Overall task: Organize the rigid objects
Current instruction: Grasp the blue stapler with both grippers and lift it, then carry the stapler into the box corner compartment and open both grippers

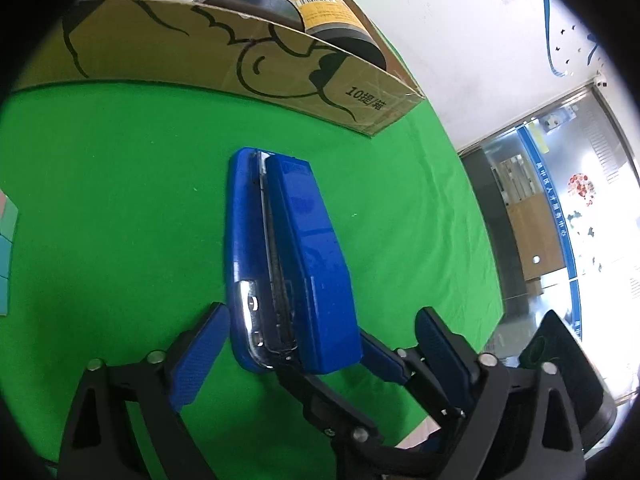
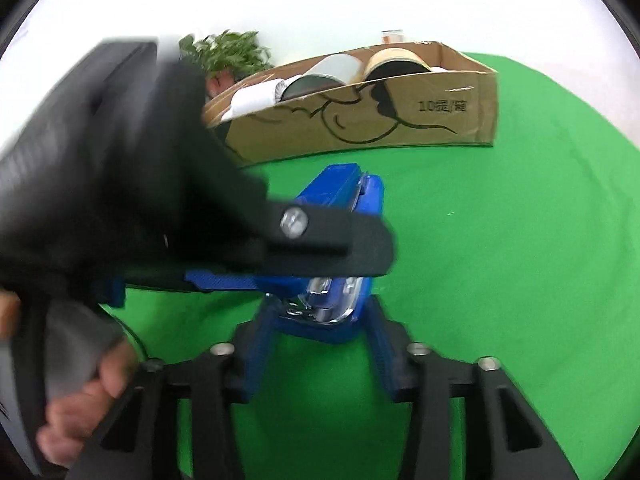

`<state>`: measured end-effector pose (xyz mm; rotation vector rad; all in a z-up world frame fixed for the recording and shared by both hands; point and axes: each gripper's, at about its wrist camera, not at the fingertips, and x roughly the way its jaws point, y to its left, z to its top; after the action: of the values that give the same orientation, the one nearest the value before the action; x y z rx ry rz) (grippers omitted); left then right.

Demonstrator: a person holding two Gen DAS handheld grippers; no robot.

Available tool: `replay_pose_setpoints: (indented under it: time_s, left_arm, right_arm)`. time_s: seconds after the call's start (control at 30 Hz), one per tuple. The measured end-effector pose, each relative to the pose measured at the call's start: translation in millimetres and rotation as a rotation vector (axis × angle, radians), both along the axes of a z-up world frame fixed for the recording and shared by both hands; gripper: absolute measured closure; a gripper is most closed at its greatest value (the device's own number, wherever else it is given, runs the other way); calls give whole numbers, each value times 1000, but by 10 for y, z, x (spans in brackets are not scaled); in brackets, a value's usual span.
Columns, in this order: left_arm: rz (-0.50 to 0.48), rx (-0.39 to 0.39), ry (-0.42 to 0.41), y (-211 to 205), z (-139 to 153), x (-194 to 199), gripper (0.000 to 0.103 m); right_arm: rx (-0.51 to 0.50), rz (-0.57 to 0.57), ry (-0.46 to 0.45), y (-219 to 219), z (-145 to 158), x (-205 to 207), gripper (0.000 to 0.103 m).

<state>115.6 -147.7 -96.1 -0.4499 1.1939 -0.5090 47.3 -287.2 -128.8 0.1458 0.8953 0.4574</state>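
A blue stapler lies on its side on the green cloth, its metal hinge end nearest me. My left gripper stands wide around that near end; its left pad lies against the stapler and its right pad stays apart. In the right wrist view, my right gripper has both pads pressed on the sides of the stapler at its near end. The left gripper's finger crosses above it. One of the right gripper's fingers shows beside the stapler.
An open cardboard box stands behind the stapler and holds tape rolls and a yellow-labelled black cylinder. Pastel blocks sit at the left edge. The cloth ends at the right. A hand holds the left gripper.
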Motion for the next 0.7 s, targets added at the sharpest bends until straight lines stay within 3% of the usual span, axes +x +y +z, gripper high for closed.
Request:
replay_pose_setpoints:
  time_s: [0.03, 0.1, 0.17, 0.2, 0.27, 0.33, 0.4, 0.5, 0.6, 0.7]
  left_arm:
    - [4, 16, -1, 10, 7, -8, 25]
    - [5, 24, 9, 38, 7, -7, 28]
    - [3, -16, 37, 107, -11, 9, 28]
    - [5, -44, 55, 138, -29, 26, 28]
    - [-29, -112, 93, 162, -75, 62, 28]
    - [-75, -155, 113, 145, -112, 74, 28]
    - [-90, -170, 120, 150, -121, 91, 27]
    - [-80, -189, 126, 196, -138, 126, 27]
    - [-63, -153, 101, 215, -111, 139, 27]
    - [-59, -107, 80, 196, -72, 141, 27]
  right_arm:
    - [-8, 4, -4, 13, 2, -3, 63]
    - [-11, 2, -4, 43, 7, -12, 62]
    - [-24, 7, -19, 82, 9, -26, 58]
    - [-42, 6, -29, 119, -1, -39, 54]
    - [-49, 6, -46, 49, -17, 87, 35]
    - [-79, -7, -73, 120, -29, 74, 28]
    - [-125, -49, -94, 152, -60, 54, 28]
    - [-183, -69, -111, 163, -63, 69, 46]
    - [-239, -49, -123, 234, -70, 66, 46]
    - [-213, -61, -100, 220, -66, 81, 46]
